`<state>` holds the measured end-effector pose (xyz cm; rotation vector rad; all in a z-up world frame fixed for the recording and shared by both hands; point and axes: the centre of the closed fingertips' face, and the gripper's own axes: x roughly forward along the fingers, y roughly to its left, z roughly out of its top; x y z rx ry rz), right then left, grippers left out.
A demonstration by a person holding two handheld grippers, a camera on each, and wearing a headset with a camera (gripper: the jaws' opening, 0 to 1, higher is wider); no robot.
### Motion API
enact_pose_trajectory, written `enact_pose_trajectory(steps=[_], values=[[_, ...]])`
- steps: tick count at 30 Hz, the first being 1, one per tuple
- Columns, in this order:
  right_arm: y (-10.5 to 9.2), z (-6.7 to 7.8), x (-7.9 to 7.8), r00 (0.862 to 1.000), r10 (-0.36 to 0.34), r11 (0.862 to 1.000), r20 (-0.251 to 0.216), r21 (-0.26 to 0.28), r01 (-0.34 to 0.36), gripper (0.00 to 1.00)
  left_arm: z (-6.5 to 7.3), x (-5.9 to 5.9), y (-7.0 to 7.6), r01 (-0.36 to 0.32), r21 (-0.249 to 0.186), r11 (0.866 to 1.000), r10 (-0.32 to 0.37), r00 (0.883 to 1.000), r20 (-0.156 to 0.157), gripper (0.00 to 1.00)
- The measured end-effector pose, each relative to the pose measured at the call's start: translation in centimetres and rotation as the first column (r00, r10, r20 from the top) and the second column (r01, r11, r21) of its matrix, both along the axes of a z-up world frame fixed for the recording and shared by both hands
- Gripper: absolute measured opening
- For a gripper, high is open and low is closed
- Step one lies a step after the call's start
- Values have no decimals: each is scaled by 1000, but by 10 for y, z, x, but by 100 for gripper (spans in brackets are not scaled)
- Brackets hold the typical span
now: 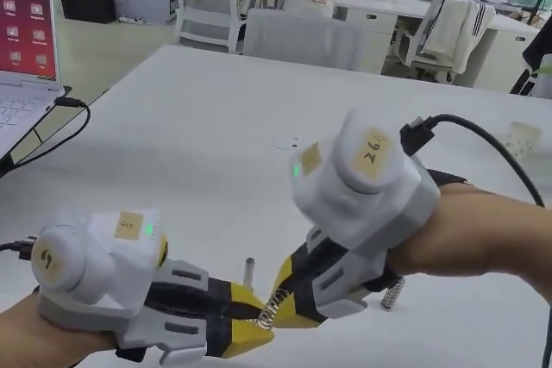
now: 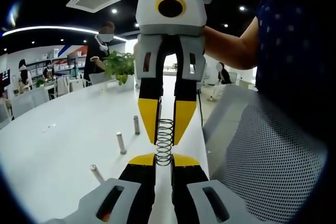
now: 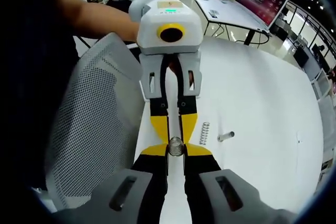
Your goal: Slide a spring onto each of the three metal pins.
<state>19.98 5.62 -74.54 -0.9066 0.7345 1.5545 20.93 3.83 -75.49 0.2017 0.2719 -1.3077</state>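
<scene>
One spring (image 2: 165, 135) being clamped from both ends.
The left gripper (image 2: 164, 161) and the right gripper (image 3: 176, 153) are each closing on it above the white table (image 2: 58, 140); beyond, a bare pin (image 2: 97, 173), another pin (image 2: 121, 142) and a second spring (image 2: 136, 124) are standing.

Head view: sat above, faced forward and down over the white table (image 1: 216, 127). It was close to both tools, with the left gripper (image 1: 253, 320) at lower left and the right gripper (image 1: 290, 299) right of centre.
Left gripper view: sat low, looked along its own jaws, and met the right gripper head-on at upper centre, very near.
Right gripper view: the reverse, facing the left gripper.
Shared by all three: the spring (image 1: 272, 308).
Shared by both gripper views: the mesh chair back (image 2: 262, 150).
</scene>
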Motion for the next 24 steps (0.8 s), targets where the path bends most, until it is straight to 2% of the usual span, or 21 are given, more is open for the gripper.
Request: enact_pose_trajectory(steps=[19,24], values=[[3,-1,0,1000,7,1000,4,-11,-7,8,0,-1,0,-8,-3,1000,8,1000,-6,2],[3,-1,3,1000,4,1000,8,-15,-4,8,2,1,1,-15,-12,1000,14,1000,-12,7]])
